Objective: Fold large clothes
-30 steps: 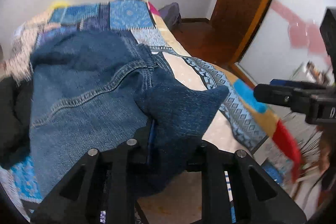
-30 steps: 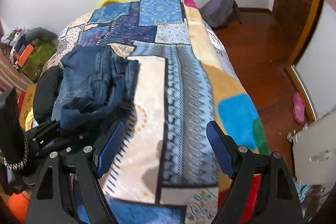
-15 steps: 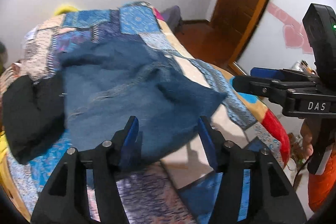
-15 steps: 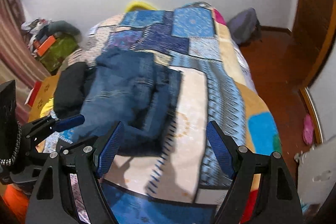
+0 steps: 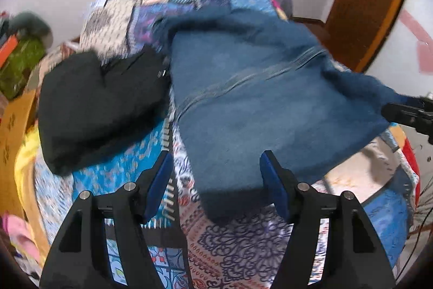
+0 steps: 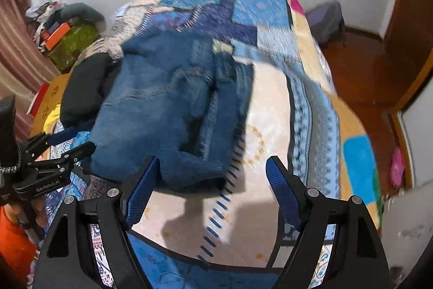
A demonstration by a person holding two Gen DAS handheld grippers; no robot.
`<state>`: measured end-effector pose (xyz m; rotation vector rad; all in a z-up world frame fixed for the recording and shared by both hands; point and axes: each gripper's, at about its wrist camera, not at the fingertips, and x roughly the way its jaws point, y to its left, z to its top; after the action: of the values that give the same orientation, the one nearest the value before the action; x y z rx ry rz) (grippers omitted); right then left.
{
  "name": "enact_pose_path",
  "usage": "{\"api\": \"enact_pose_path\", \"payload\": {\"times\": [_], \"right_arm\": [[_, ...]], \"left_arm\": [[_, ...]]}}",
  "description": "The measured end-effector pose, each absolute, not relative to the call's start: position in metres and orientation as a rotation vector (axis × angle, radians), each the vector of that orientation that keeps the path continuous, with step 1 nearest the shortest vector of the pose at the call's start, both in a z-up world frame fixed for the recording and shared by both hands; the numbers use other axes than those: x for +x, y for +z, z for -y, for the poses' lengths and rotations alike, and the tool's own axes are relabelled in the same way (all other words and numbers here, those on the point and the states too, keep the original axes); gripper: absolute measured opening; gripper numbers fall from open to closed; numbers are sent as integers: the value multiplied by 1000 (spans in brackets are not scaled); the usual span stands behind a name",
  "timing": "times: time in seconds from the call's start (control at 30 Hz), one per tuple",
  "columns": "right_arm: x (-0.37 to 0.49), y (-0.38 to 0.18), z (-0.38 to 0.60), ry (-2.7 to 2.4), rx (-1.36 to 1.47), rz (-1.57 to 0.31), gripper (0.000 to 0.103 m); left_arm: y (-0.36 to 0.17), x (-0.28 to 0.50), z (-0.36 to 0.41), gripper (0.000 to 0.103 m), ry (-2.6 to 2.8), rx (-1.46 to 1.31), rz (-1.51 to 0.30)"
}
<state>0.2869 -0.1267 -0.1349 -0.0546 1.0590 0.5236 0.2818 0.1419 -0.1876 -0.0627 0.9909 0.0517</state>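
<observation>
A pair of blue jeans (image 5: 257, 99) lies folded in a thick bundle on the patchwork bedspread (image 5: 243, 243); it also shows in the right wrist view (image 6: 173, 110). My left gripper (image 5: 216, 180) is open and empty, just short of the bundle's near edge. My right gripper (image 6: 211, 188) is open and empty, hovering at the bundle's near right corner. In the left wrist view the right gripper's fingers (image 5: 408, 114) sit at the jeans' right corner. In the right wrist view the left gripper (image 6: 65, 142) is by the jeans' left edge.
A black garment (image 5: 100, 104) lies on the bed, left of the jeans, touching them (image 6: 81, 88). Green and orange clutter (image 6: 67, 37) sits beyond the bed's left side. Wooden floor (image 6: 360, 67) and a door frame lie to the right. A grey bag (image 6: 324, 20) rests on the floor.
My left gripper let go of the jeans' corner, opened and pulled back. The jeans dropped flat onto the bed. Both grippers have drawn back and swung left.
</observation>
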Motion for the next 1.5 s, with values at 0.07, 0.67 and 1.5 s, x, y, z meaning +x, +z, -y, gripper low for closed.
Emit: {"api": "enact_pose_path", "payload": {"times": [0.07, 0.67, 1.5], "right_arm": [[290, -141, 134, 525, -17, -1095, 78], [330, -137, 77, 623, -145, -1063, 78], [414, -187, 92, 747, 194, -1319, 84]], "left_arm": [[-191, 279, -149, 72, 47, -102, -984], [-171, 310, -202, 78, 76, -219, -921], [-273, 392, -246, 82, -297, -872, -1095]]}}
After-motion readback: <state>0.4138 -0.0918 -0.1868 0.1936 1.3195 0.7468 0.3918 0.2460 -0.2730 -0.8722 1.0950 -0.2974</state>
